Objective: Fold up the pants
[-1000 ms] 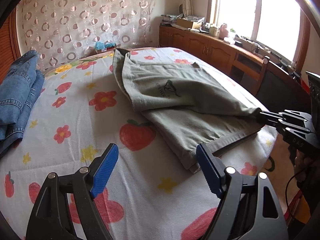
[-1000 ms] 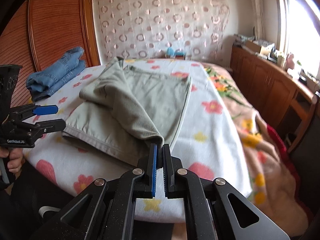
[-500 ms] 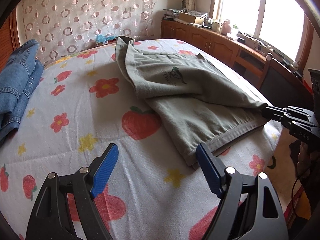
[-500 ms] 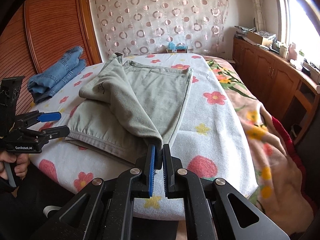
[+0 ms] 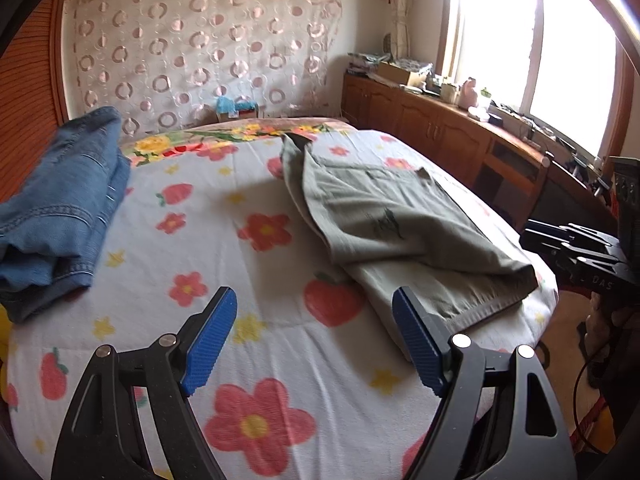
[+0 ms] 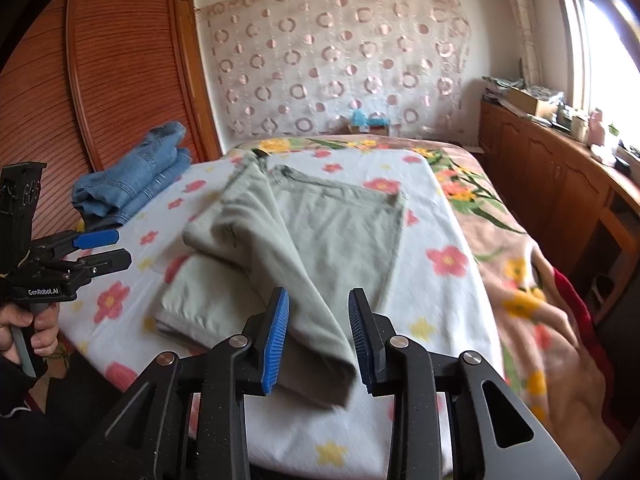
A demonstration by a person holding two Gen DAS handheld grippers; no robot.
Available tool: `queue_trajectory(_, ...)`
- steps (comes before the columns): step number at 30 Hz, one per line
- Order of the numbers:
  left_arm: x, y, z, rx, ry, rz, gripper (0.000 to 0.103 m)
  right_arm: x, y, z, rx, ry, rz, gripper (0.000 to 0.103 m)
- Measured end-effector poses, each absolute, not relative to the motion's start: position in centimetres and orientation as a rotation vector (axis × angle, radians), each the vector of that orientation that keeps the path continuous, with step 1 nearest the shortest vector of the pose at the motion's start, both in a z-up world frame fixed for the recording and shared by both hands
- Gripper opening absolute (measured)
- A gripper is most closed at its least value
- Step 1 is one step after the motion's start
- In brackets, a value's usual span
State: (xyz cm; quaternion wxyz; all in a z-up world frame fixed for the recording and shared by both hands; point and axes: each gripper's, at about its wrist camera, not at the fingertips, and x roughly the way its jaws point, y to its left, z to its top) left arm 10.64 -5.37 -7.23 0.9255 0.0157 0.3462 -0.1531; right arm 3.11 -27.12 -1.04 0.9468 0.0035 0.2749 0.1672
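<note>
The pants (image 6: pixel 304 240), grey-green, are laid folded on the bed (image 6: pixel 448 300), over a flowered sheet, with one layer doubled back over the other. The near corner of the fold is seen between the blue pads of the right tool (image 6: pixel 318 336), whose jaws are opening; the cloth is not pressed by them. The left tool (image 5: pixel 312 338) is held spread wide above the sheet, nothing between its pads, near the hem of the pants. Jeans (image 5: pixel 60 216) are stacked at the bed's far left side, well apart from the pants. A hand (image 6: pixel 28 330) is seen on the left tool's handle.
</note>
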Motion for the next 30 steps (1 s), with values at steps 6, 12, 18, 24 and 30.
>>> queue_trajectory(6, 11.1, -4.1, -6.7, 0.033, 0.692, -0.287, 0.081, 4.8, -25.2, -1.2, 0.001, 0.55, 0.407, 0.033)
queue_trajectory(12, 11.1, -3.2, -6.2, 0.029, 0.676, -0.274, 0.081, 7.0, -23.4, -1.2, -0.024, 0.556, 0.462, 0.033)
queue_trajectory(18, 11.3, -1.9, -6.2, 0.012, 0.672, -0.254, 0.081, 9.2, -22.6, -1.9, -0.049, 0.587, 0.517, 0.035)
queue_trajectory(24, 11.4, -0.9, -6.4, -0.003, 0.676, -0.235, 0.081, 11.3, -21.3, -2.3, -0.098, 0.631, 0.559, 0.037)
queue_trajectory(30, 11.3, -0.3, -6.4, -0.027, 0.672, -0.229, 0.081, 12.9, -19.7, -2.8, -0.169, 0.677, 0.59, 0.037)
